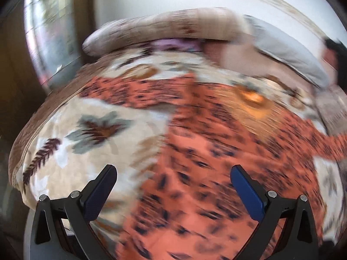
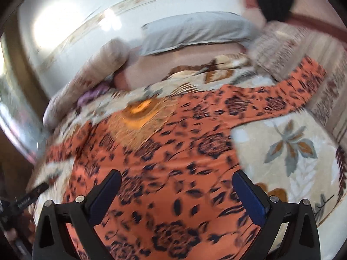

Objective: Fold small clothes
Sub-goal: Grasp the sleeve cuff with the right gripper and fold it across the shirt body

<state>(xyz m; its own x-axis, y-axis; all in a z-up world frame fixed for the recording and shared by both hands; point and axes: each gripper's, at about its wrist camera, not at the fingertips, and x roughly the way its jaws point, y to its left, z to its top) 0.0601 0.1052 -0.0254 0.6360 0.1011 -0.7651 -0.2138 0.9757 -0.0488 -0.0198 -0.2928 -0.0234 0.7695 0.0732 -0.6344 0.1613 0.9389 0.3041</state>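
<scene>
An orange garment with a dark floral print lies spread flat on a cream floral bedspread, its sleeves stretched out to the sides. It also shows in the right wrist view, with one sleeve reaching toward the far right. My left gripper is open and empty, hovering above the garment's lower part. My right gripper is open and empty above the garment too. Both views are motion-blurred.
A grey pillow and a beige patterned pillow lie at the head of the bed. A purple cloth is tucked under the beige pillow. Another patterned cushion lies at the right. The other gripper's tip shows at lower left.
</scene>
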